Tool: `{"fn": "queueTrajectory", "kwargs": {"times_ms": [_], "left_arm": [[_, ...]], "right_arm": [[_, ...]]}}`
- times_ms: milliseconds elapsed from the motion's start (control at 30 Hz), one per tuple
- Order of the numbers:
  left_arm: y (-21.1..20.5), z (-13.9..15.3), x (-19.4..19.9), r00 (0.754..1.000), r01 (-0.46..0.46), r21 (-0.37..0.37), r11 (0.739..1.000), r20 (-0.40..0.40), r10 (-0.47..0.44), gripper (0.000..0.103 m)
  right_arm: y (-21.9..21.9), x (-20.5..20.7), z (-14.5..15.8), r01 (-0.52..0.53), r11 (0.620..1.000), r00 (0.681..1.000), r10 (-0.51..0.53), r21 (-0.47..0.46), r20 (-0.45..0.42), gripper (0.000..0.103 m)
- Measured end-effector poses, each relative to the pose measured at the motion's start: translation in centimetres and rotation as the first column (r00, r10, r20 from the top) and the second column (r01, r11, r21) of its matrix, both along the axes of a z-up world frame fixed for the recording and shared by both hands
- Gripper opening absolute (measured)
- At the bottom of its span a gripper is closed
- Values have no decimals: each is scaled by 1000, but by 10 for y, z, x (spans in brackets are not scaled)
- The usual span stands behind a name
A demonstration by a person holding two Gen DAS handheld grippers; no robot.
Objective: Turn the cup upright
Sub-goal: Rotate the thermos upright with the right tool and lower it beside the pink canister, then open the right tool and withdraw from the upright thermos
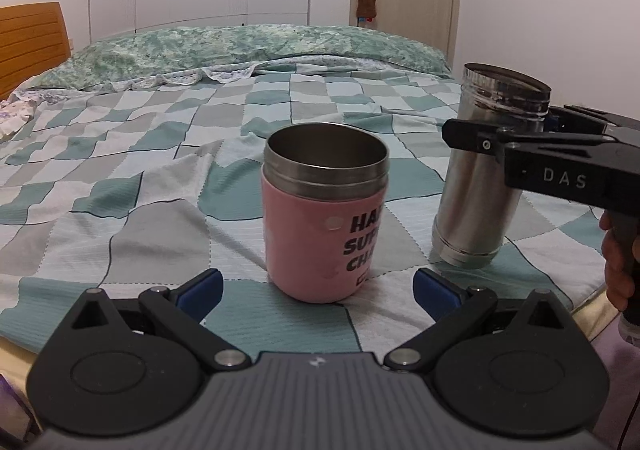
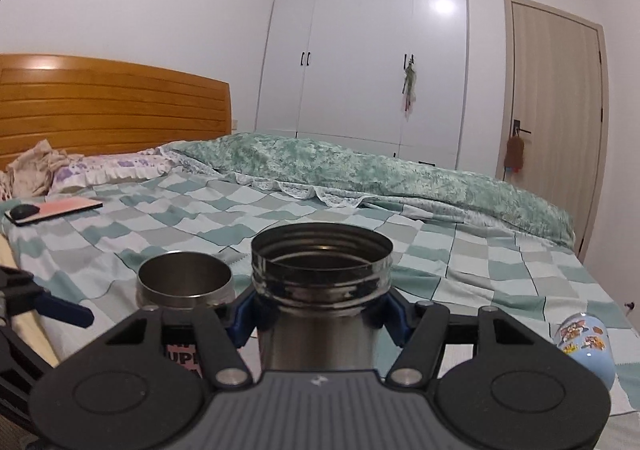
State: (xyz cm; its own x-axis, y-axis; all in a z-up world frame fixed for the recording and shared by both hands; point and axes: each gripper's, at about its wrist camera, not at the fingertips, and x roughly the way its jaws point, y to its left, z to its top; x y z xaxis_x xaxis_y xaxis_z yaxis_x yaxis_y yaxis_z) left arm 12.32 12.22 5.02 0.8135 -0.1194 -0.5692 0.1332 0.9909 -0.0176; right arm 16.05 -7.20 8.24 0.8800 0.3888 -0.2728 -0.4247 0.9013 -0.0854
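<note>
The steel cup point(image 2: 320, 290) stands mouth up, slightly tilted, its base on the checked bedspread point(image 1: 120, 178) near the bed's near edge, pinched below its threaded neck between the 2 blue pads point(image 2: 244, 320) of the right gripper point(image 2: 320, 324). Just to its left a pink mug point(image 1: 324, 226) stands upright, apart from it. The left gripper point(image 1: 318, 286) sits near the mug with its fingers spread wide, gripping nothing; a pale blue cup point(image 2: 586, 346) lies on its side to the right.

Pink cup point(image 1: 325, 214) upright on checkered bedsheet point(image 1: 120, 178), just beyond spread left gripper point(image 1: 318, 284). Right of pink cup: steel cup point(image 1: 486, 166), mouth up, clamped by right gripper point(image 1: 500, 138).
</note>
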Motion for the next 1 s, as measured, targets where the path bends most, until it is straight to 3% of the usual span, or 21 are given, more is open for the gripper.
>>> {"fn": "queueTrajectory", "kwargs": {"times_ms": [467, 767, 800, 867, 1000], "left_arm": [[5, -2, -1, 1000, -19, 1, 1000, -2, 19, 103], [8, -1, -5, 1000, -25, -8, 1000, 4, 25, 103], [8, -1, -6, 1000, -24, -9, 1000, 5, 24, 103], [7, 1, -9, 1000, -21, -8, 1000, 11, 21, 103], [2, 6, -20, 999, -12, -25, 1000, 44, 13, 103]], "right_arm": [[23, 13, -23, -21, 997, 1000, 21, -76, 0, 62], [20, 10, -27, -8, 998, 1000, 8, -55, -1, 62], [19, 10, -26, -6, 999, 1000, 5, -47, -7, 63], [13, 8, -24, -4, 1000, 1000, 3, -16, -19, 79], [-2, -4, -16, 6, 1000, 1000, -6, 20, 10, 89]]}}
